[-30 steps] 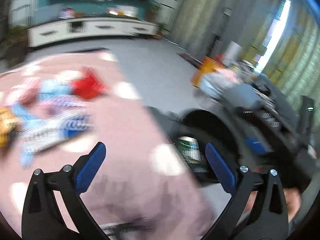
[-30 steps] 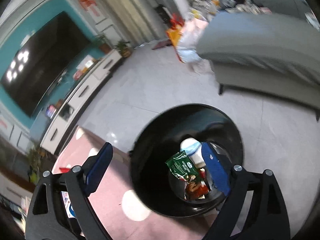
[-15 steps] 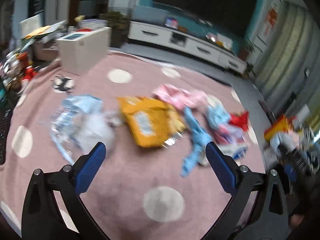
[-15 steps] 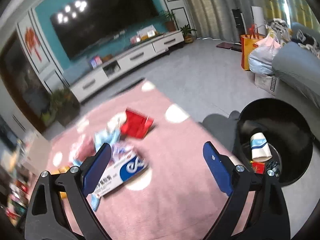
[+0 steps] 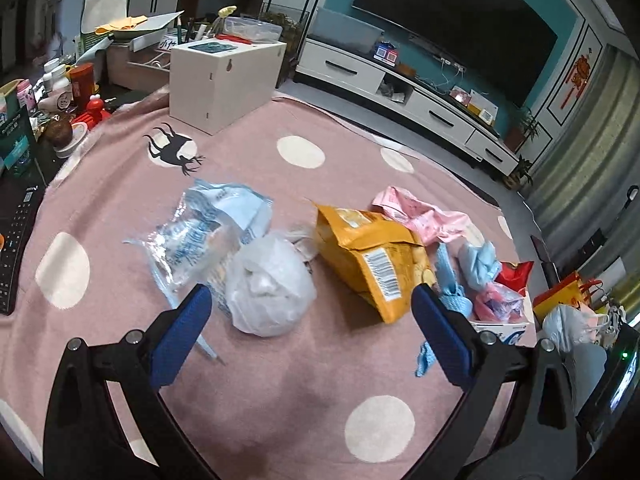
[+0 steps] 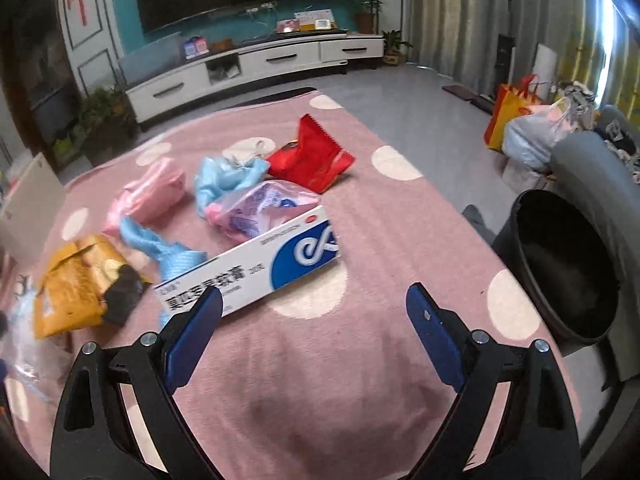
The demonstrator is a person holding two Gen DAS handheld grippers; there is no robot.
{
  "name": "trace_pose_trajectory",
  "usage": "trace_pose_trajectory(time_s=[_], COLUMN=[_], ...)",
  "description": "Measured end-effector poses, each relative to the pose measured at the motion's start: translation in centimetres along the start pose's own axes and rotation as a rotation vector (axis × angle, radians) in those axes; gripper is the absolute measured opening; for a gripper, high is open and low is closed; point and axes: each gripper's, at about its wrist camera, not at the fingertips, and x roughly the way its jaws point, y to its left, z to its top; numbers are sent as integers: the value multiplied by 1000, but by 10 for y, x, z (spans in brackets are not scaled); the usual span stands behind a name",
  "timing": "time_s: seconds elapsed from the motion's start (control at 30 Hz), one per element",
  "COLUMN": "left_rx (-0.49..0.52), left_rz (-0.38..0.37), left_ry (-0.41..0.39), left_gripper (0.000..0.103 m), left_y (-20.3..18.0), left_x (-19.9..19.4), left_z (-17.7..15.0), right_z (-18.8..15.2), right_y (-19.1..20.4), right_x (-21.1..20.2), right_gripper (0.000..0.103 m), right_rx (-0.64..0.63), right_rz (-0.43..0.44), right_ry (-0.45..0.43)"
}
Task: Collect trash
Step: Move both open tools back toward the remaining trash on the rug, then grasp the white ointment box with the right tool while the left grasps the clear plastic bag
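Where fingers gape: white box [image 6: 248, 268] ahead.

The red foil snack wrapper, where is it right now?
In the right wrist view the red foil snack wrapper lies on the pink dotted rug, at the far edge of the litter pile, just behind the crumpled light-blue plastic bag.

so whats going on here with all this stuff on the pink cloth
A person is clearing trash with a handheld gripper in each hand. Both the left gripper and right gripper are open and empty, hovering over the pink dotted cloth. Wrappers lie scattered there: a white plastic bag, an orange snack bag, a white and blue box, a red packet. The black bin stands to the right.
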Motion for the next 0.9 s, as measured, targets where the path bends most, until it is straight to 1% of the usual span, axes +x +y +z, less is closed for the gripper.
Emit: trace_pose_trajectory(time_s=[0.07,0.13,0.23,0.37,0.47,0.57,0.63,0.73,0.83,0.9], left_rx=[8,13,6,-3,-12,-30,-45,-39,-30,-40], left_rz=[25,28,18,36,34,14,-7,-4,7,-3], left_ry=[0,6,16,12,15,25,34,28,25,33], left_gripper=[99,99,99,99,99,99,99,99,99,99], left_y=[2,4,5,8,10,13,14,12,10,11], left_x=[5,7,10,12,13,15,16,14,14,15], left_z=[0,1,1,1,1,1,1,0,-1,-1], right_z=[0,0,-2,-3,-3,-2,1,4,6,6], right_y=[-3,-6,-9,-8,-8,-10,-13,-20,-24,-28], right_x=[-1,-3,0,6,8,12,13,10,12,14], right_gripper=[91,91,91,91,91,91,91,91,91,91], right_rx=[23,39,63,65,79,96,127,196,204,215], right_rz=[-35,-61,-56,-60,-48,-36,-10,11,14,2], right_ry=[-14,-39,-36,-21,-9,24,54,46,48,49])
